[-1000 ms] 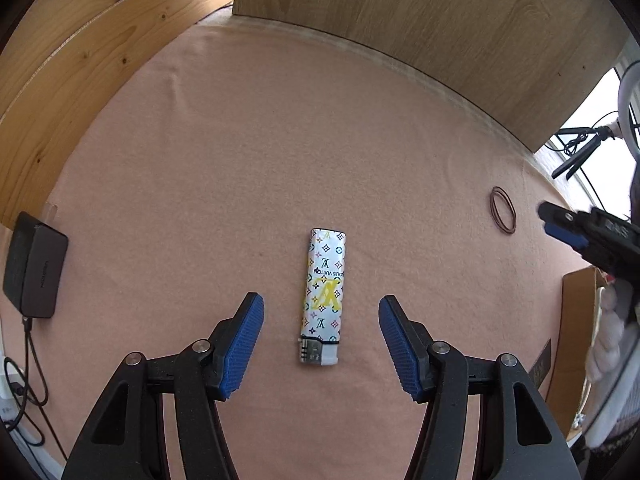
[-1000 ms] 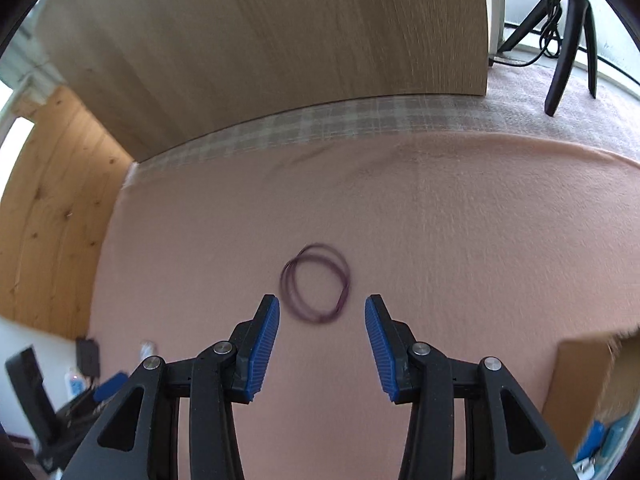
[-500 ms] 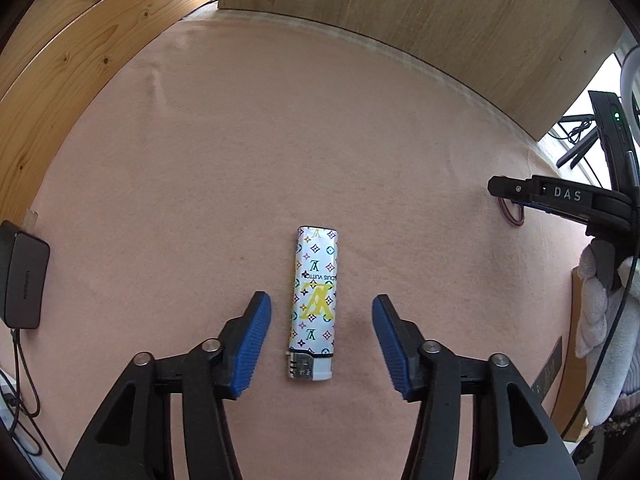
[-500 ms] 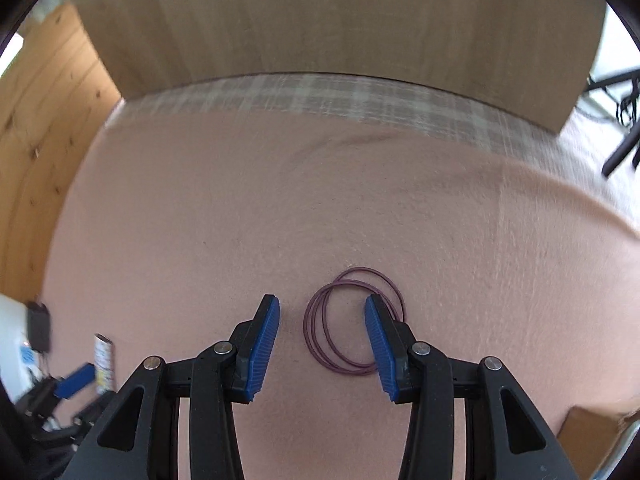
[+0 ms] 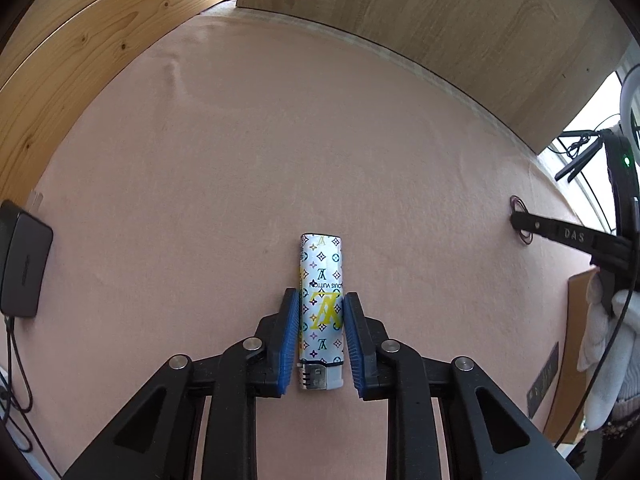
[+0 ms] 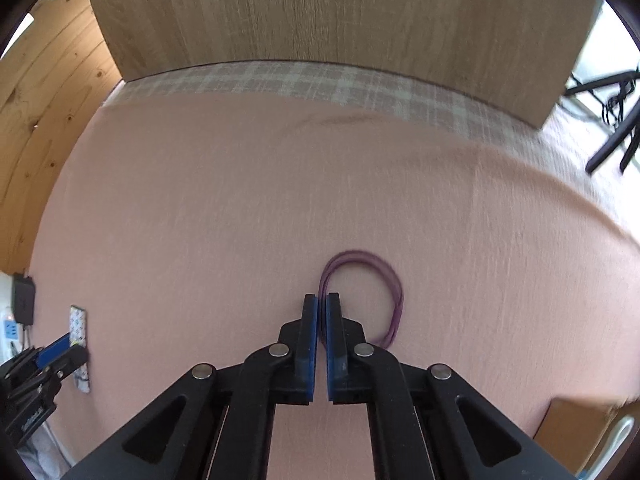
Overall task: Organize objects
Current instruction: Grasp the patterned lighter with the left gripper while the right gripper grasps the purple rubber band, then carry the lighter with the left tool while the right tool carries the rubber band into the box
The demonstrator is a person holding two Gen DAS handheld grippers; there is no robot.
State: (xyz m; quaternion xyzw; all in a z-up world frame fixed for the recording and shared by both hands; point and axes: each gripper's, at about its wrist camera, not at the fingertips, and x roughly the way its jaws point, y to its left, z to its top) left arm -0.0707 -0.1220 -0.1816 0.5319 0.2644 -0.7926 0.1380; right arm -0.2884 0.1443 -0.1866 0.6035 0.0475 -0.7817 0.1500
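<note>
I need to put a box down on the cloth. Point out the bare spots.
The widest bare stretch of pink cloth runs from the lighter back to the wooden boards. More lies between lighter and black adapter. It is crowded at the left gripper and where the right gripper pinches the rubber bands.

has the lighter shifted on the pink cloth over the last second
Cannot tell. The lighter lies the same way on the pink cloth, but the camera moved. What changed: the left tongs closed onto its sides.
</note>
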